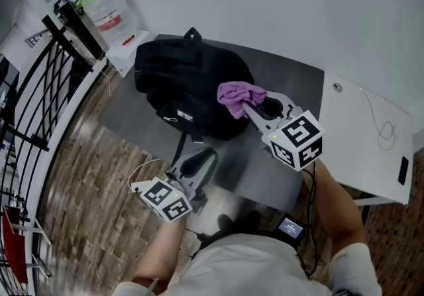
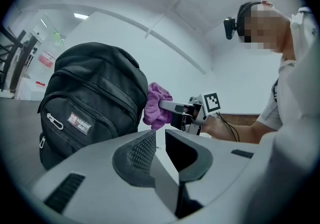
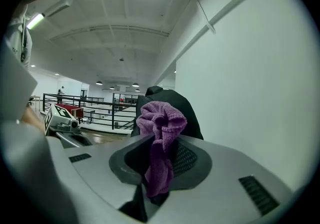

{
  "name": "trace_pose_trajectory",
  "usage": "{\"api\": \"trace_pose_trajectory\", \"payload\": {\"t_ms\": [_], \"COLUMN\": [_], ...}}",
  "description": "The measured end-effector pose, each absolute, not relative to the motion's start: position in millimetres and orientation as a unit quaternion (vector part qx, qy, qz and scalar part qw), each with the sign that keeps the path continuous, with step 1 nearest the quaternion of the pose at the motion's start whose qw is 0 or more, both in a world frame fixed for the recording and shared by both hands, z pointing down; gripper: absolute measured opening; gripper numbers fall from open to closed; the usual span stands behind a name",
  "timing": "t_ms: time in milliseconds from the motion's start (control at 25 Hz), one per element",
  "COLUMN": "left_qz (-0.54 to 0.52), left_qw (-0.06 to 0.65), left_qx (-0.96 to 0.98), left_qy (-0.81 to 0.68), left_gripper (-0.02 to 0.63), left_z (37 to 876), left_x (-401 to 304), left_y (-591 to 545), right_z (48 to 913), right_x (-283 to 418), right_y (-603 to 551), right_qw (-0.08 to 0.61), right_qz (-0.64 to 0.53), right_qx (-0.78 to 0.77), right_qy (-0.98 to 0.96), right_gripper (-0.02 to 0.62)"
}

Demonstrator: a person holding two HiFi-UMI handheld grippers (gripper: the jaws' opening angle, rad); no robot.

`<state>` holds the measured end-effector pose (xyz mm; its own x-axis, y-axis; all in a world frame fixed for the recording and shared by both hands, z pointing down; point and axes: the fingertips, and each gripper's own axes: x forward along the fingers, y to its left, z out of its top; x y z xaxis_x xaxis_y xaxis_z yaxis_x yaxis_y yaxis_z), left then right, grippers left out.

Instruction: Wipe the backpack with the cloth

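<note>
A black backpack (image 1: 179, 83) sits on the grey table (image 1: 291, 76), its front pocket with a small label facing my left gripper (image 1: 202, 155). My right gripper (image 1: 250, 106) is shut on a bunched purple cloth (image 1: 236, 95) and holds it against the backpack's upper right side. In the right gripper view the cloth (image 3: 160, 123) hangs between the jaws of that gripper (image 3: 162, 145), with the backpack (image 3: 175, 100) just behind. In the left gripper view the backpack (image 2: 90, 97), cloth (image 2: 155, 105) and right gripper (image 2: 175, 108) show ahead. My left gripper (image 2: 160, 135) hovers near the table's front edge, its jaws almost together with nothing between.
A white table (image 1: 364, 129) with a thin cable adjoins the grey one on the right. A black railing (image 1: 40, 102) runs along the left, beyond a wooden floor (image 1: 86, 175). A clear plastic bag (image 1: 109, 13) stands at the back left near the wall.
</note>
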<state>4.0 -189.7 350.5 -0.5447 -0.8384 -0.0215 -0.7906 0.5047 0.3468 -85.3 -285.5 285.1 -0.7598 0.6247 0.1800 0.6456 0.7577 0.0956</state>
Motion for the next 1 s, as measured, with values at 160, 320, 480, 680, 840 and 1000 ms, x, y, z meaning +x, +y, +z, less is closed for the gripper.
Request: {"api": "trace_pose_trajectory", "payload": {"t_ms": [160, 320, 480, 680, 840, 1000], "left_qz": [-0.164, -0.176, -0.180, -0.181, -0.187, -0.185], "left_qw": [0.070, 0.072, 0.075, 0.056, 0.043, 0.041], "left_qx": [0.485, 0.498, 0.502, 0.470, 0.442, 0.428], "left_qy": [-0.856, -0.846, -0.842, -0.862, -0.876, -0.883], "left_gripper": [0.052, 0.052, 0.052, 0.052, 0.052, 0.052], "left_z": [348, 351, 351, 345, 338, 340], "left_x": [5, 5, 10, 6, 3, 0], "left_y": [-184, -183, -191, -190, -196, -203], "right_z": [263, 243, 230, 237, 238, 243], "right_x": [-82, -78, -66, -85, -105, -128], "right_y": [-285, -278, -267, -258, -273, -292], "right_qw": [0.054, 0.039, 0.028, 0.029, 0.035, 0.041], "right_qz": [-0.034, -0.011, -0.023, -0.077, -0.111, -0.137], "right_qx": [-0.334, -0.335, -0.366, -0.389, -0.375, -0.346], "right_qy": [-0.940, -0.941, -0.930, -0.918, -0.920, -0.927], "right_gripper": [0.078, 0.077, 0.077, 0.077, 0.077, 0.077]}}
